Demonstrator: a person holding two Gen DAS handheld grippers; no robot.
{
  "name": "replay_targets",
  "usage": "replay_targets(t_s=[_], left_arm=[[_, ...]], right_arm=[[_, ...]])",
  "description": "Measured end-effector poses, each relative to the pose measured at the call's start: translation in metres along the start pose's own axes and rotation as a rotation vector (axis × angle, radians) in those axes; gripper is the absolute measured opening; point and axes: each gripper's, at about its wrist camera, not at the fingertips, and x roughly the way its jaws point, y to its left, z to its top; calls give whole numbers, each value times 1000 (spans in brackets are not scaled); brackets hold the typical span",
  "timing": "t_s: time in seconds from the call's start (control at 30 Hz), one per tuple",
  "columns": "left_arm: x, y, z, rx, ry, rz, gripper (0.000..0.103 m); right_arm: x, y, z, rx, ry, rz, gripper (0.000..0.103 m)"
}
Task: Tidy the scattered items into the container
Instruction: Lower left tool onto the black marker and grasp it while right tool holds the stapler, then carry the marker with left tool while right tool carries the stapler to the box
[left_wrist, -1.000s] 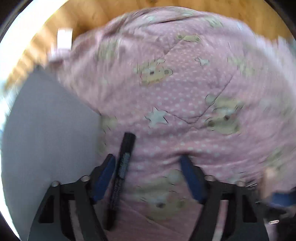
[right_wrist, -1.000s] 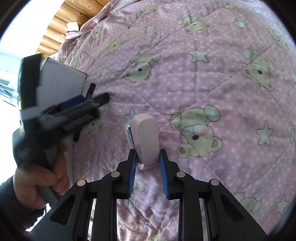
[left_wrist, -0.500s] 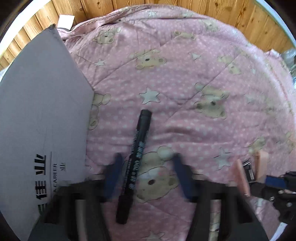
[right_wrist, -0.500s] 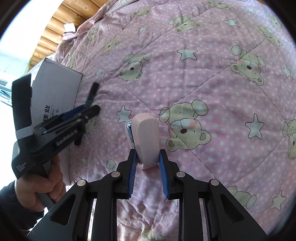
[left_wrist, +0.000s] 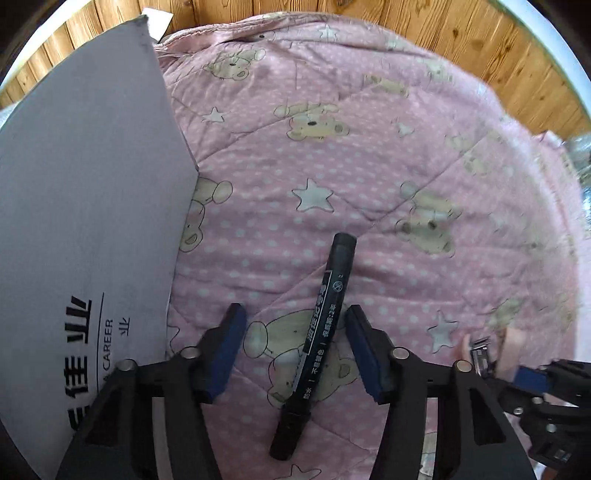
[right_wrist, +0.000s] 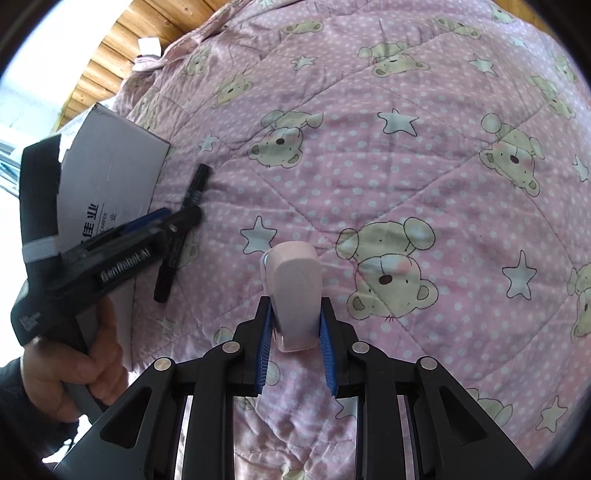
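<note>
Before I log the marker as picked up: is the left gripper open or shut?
Open. The left gripper has its blue pads spread on either side of the black marker, which lies flat on the pink quilt, not clamped.

bed: pink bear-print quilt (left_wrist: 369, 155) covering it | marker (left_wrist: 317, 332) lying on quilt | grey box (left_wrist: 85, 206) sitting at left edge
</note>
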Motion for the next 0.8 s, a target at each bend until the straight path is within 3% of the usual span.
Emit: replay_targets(t_s=[0.03,0.17,0.3,0.37,0.43,0.5,0.57,0.6,0.8], left_arm=[[-1,2,1,-10,6,-16,15],[-6,0,5,-23,15,-48,14],[-1,-2,4,-23,45,-27,14],[-3,-2,0,-25,44,-9,16],[-2,-7,0,-12,42,-13,28],[-3,-11,-1,-8,45,-18,31],[-5,-13,-2,1,44,-13,23],[-6,-14,-2,7,46,-9,14],[-22,-23,2,9,35,-24,14]], right_arm=[[-1,1,0,-2,-4,0,25],[-6,4,-1,-9,-18,0,25],[-2,3,-3,-6,-9,-5,25],[2,2,-5,-4,3,-9,25],[3,3,-4,-9,5,-8,25],[4,4,-4,-14,7,-7,25],[4,5,-3,-21,8,-9,25],[2,6,-3,-19,4,-6,25],[-6,13,-3,-34,-15,-1,24]])
